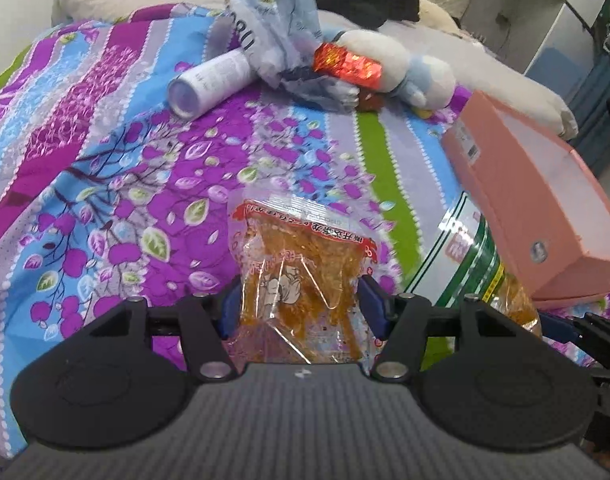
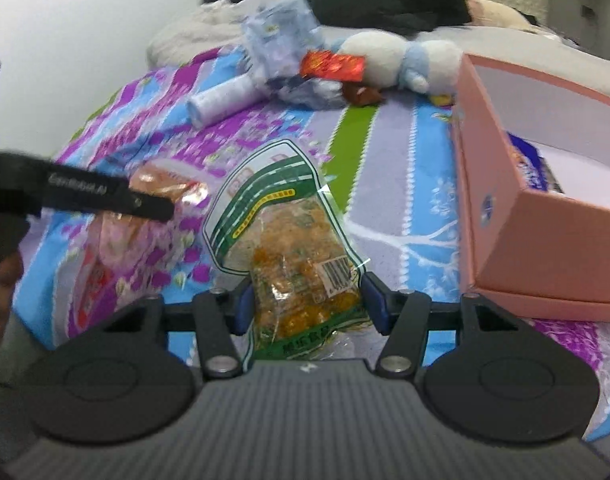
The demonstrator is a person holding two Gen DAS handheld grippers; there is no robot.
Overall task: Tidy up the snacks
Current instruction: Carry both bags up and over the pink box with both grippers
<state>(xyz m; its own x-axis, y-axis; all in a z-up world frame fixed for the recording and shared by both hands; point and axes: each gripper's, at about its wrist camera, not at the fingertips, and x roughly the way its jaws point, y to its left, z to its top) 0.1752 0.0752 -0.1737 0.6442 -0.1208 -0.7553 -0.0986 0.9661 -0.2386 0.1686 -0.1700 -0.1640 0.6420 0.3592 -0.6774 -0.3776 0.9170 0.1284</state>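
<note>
Right claw view alone shows box interior.

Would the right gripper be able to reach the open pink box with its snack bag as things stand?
Probably yes: the right gripper grips the green-striped snack bag, and the pink box lies open beside it with nothing between them.

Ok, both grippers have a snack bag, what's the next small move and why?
Probably carry the green-striped bag in the right gripper over the open pink box, whose opening lies just beside it. The left gripper with the red-printed bag can follow.
</note>
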